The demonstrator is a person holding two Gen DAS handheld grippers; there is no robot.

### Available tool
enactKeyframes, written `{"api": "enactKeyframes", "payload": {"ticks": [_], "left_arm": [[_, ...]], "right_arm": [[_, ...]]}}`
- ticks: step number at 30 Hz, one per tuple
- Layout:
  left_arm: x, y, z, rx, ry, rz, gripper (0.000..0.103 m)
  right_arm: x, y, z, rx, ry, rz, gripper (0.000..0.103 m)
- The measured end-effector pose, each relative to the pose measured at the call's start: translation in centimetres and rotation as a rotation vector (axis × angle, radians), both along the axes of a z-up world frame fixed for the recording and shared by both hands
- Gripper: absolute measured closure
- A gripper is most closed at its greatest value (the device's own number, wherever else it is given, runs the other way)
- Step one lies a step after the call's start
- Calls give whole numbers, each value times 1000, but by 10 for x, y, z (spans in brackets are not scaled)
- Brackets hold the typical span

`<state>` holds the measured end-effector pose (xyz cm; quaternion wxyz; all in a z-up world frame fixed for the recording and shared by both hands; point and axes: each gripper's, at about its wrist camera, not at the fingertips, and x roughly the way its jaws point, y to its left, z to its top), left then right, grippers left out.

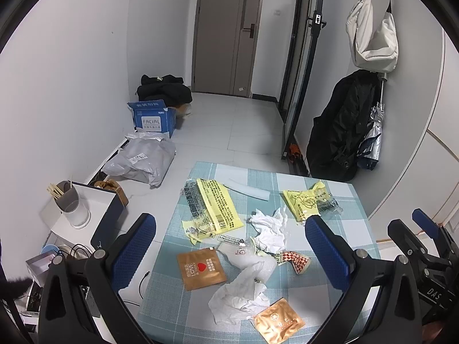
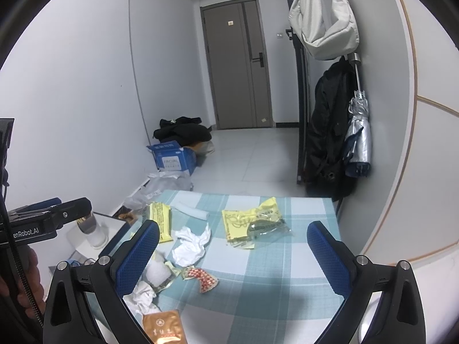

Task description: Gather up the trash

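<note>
The trash lies scattered over the table [image 1: 338, 295], mid-frame in both views: a crumpled white tissue [image 1: 269, 230], a second, longer tissue wad [image 1: 243, 286], two yellow wrappers [image 1: 216, 209] [image 1: 308, 200], two brown foil sachets [image 1: 200, 268] [image 1: 278, 322], a red-checked wrapper [image 1: 297, 259] and a pale rolled sheet [image 1: 249, 189].

I judge all of it near weightless. The tissues are soft and will crush, so any raised fold offers a hold. The sachets and films lie flat and look slick; I would take them at a lifted edge or corner, since a flat pinch may slide them along the cloth.

I hold the left gripper [image 1: 229, 243] above the near pile, jaws wide apart and empty. The right gripper [image 2: 233, 253], lower centre of its view, is likewise spread with nothing between the jaws.

The table wears a blue-checked cloth, which may ruck under a dragging finger. A white cup [image 1: 71, 206] stands on a side unit at lower left. Beyond, a tiled floor carries a blue box [image 1: 155, 120] and grey bag [image 1: 143, 160]; a door [image 1: 226, 31] closes the upper centre.
</note>
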<state>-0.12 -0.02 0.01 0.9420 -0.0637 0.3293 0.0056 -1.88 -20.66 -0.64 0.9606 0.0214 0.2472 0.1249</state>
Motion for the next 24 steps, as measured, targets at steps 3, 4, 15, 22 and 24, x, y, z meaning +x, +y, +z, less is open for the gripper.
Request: {"api": "enactKeyframes", "payload": {"ticks": [3,4,15,22,24], "left_arm": [[1,0,0,-1,2,-3,1],[1,0,0,1,1,-4,1],[1,0,-2,-4,7,-25,1],[3,2,-3,-39,28,-48,1],[4,2,-5,-41,38,-57,1]], "right_arm": [[0,0,0,3,1,2,0],[0,0,0,5,2,3,0],[1,-1,-3,12,5,-3,0],[3,-1,-5,30,23,5,0],[4,-1,-7,36,32,9,0]]}}
